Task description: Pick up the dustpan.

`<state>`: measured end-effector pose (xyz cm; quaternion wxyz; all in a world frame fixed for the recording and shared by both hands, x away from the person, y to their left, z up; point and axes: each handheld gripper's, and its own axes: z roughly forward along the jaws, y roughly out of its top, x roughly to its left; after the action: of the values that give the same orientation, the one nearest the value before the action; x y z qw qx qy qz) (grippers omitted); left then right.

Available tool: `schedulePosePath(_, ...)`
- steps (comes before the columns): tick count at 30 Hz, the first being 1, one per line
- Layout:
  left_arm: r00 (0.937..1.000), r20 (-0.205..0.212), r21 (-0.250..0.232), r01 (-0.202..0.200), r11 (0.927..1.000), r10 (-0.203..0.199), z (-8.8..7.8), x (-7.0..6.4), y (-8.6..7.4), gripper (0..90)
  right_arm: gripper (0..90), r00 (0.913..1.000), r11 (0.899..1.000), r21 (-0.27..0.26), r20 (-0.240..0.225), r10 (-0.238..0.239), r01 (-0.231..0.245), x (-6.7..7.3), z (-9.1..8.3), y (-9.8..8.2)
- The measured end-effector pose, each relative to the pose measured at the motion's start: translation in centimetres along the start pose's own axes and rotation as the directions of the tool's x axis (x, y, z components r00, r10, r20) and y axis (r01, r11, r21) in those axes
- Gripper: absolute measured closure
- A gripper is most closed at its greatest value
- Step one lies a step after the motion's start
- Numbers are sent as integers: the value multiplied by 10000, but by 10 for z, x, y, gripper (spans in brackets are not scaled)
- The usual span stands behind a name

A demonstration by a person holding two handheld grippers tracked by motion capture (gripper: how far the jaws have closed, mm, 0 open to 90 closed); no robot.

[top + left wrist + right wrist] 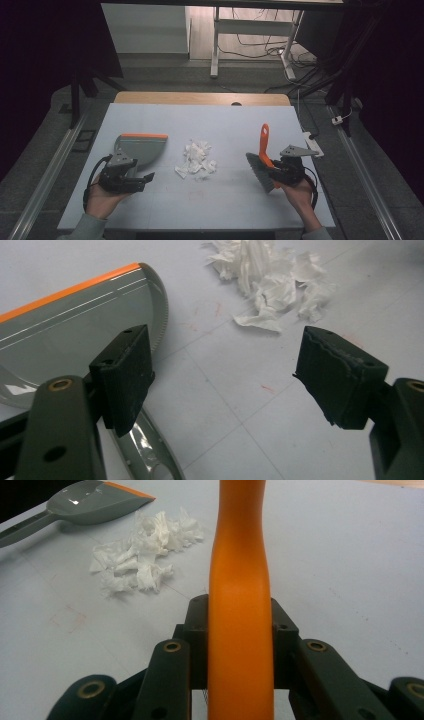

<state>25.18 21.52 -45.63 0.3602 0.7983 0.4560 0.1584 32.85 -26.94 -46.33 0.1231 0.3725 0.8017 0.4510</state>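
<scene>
Two claws: left point(145, 178) agape, right point(274, 170) brush-clamped point(263, 150).

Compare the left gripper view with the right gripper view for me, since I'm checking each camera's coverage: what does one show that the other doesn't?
Left gripper view: the left gripper, jaws wide apart with nothing between them, just above the dustpan.

Right gripper view: the right gripper shut on the brush's orange handle.

Both: the dustpan, the pile of torn white paper and the pale table.

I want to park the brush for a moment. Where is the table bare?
Bare: the far strip beyond the tissue pile, and the near strip between the two hands. Crowded: the middle, from dustpan through the tissues to the brush.
</scene>
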Motion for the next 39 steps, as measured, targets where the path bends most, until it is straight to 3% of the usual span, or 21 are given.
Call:
schedulePosePath(4,9998,-83,-3,194,9998,-194,-1,3,2,235,707,9999,10000,-2,103,-24,24,0,-1,1)
schedulePosePath(9,9976,-353,761,622,9952,-597,1,14,-2,236,707,9998,10000,32,170,-84,83,1,-1,1)
schedulePosePath(17,9904,-924,1002,1121,9886,-1029,-2,28,-4,236,706,9996,9997,99,160,-225,223,2,0,0)
schedulePosePath(18,9844,-1271,914,1340,9867,-1220,0,31,-6,238,706,9996,9997,104,158,-231,229,3,0,0)
schedulePosePath(20,9786,-1502,957,1562,9831,-1409,5,35,-7,238,707,9996,9997,122,152,-235,234,3,1,0)
schedulePosePath(24,9717,-1631,1148,1904,9750,-1706,14,41,-9,230,706,9996,9997,99,144,-224,222,4,0,1)
schedulePosePath(28,9606,-1945,1142,2234,9680,-1987,24,43,-11,229,706,9997,9997,77,109,-214,213,4,0,1)
schedulePosePath(33,9503,-2006,1406,2686,9530,-2382,34,48,-17,225,707,9996,9996,111,127,-244,242,5,1,1)
schedulePosePath(36,9493,-2029,1498,2724,9505,-2401,37,48,-18,225,707,9997,9997,113,143,-208,206,4,0,1)
schedulePosePath(39,9389,-2364,1439,2883,9467,-2500,41,48,-19,223,707,9997,9998,116,153,-192,190,4,1,0)
